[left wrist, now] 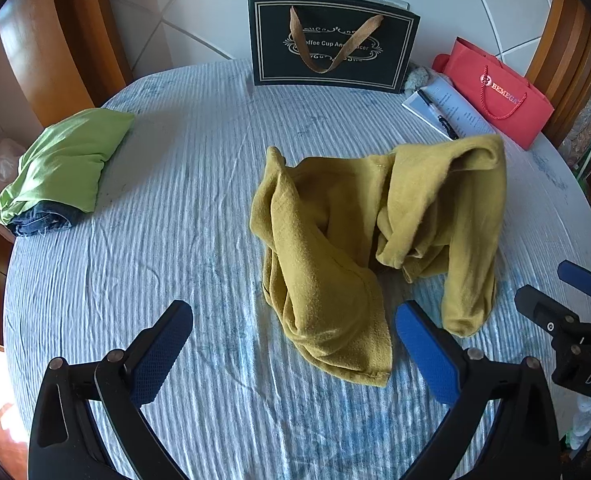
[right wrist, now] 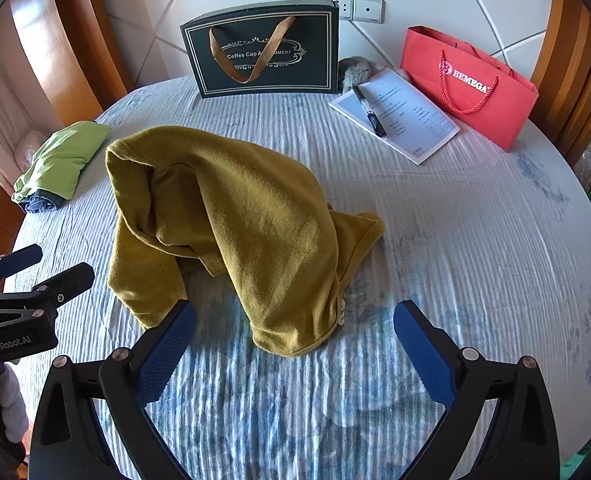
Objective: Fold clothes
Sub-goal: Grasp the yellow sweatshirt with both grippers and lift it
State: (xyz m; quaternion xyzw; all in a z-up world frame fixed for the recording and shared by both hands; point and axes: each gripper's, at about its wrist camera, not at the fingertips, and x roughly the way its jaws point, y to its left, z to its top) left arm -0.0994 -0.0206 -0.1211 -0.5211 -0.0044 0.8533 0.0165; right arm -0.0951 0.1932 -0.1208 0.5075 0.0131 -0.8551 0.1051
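A mustard-yellow garment (left wrist: pixel 335 248) lies crumpled in a heap in the middle of the striped bedspread (left wrist: pixel 175 220); it also shows in the right wrist view (right wrist: pixel 235 220). My left gripper (left wrist: pixel 293 320) is open and empty, just short of the heap's near edge. My right gripper (right wrist: pixel 295 320) is open and empty, its jaws apart on either side of the heap's near hem. Each gripper shows at the edge of the other's view: the right one (left wrist: pixel 555 292) and the left one (right wrist: pixel 47 268).
A folded green garment on folded jeans (left wrist: pixel 63 168) lies at the far left. A black gift bag (left wrist: pixel 331 40) and a red bag (left wrist: pixel 499 92) stand at the back, with a paper and a pen (right wrist: pixel 395 116) beside them. Wooden bed frame around.
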